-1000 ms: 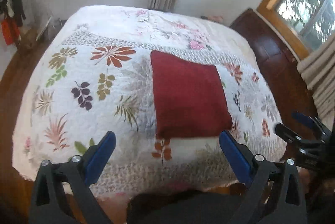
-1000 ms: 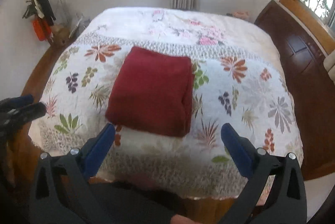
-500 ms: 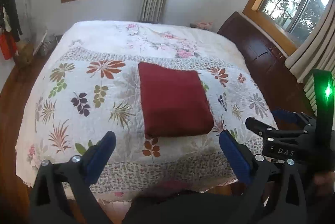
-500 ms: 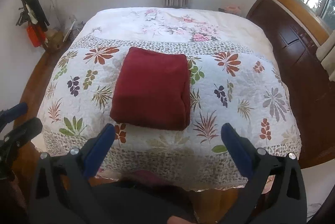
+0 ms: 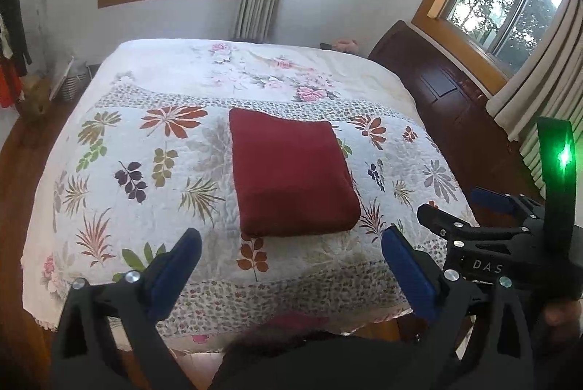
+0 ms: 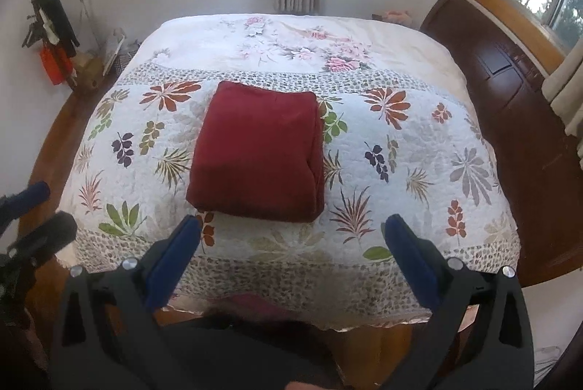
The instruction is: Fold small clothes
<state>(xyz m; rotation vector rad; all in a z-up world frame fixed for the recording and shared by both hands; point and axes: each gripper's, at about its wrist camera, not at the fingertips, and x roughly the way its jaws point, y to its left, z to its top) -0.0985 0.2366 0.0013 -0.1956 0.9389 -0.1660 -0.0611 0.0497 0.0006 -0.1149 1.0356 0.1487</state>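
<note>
We hold two tools above the near edge of the bed (image 6: 455, 69), and both are spread wide with nothing in them. The red cloth (image 6: 257, 149) lies folded flat on the quilt (image 6: 419, 142), well apart from both tools. From the left tool (image 5: 289, 266) it lies at 12 o'clock. From the right tool (image 6: 291, 255) it is nearer 11 o'clock. Its long side runs away from us, toward 12. We think both tools are about as near. We cannot see under the cloth or count its layers.
</note>
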